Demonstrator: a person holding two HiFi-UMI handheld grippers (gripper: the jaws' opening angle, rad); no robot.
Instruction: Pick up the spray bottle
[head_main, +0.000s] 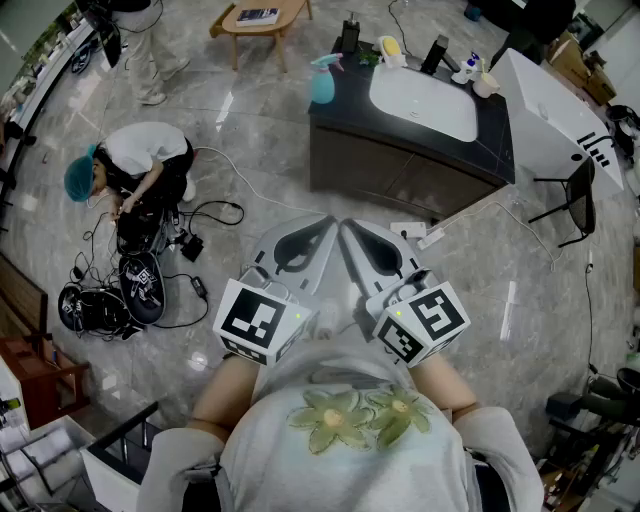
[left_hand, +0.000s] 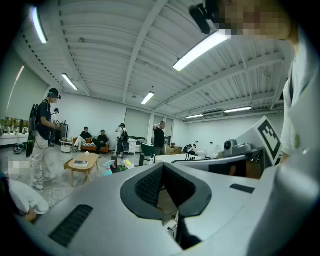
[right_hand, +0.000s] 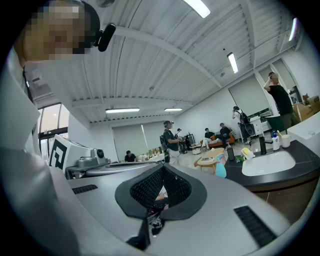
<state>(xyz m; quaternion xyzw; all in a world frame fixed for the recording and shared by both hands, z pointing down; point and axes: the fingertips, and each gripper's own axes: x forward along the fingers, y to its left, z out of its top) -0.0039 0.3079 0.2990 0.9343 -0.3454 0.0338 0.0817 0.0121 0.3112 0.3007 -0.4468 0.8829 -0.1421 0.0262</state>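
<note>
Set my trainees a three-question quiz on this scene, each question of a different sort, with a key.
1. True or false: the bottle stands on the counter that holds the sink.
2. The left tool and right tool are: A) wide open; B) shut and empty; C) shut on the bottle.
3. Fill in: a person crouches on the ____ beside cables.
Key: 1 true; 2 B; 3 floor.

spray bottle tiny, coffee table edge-cropped
</note>
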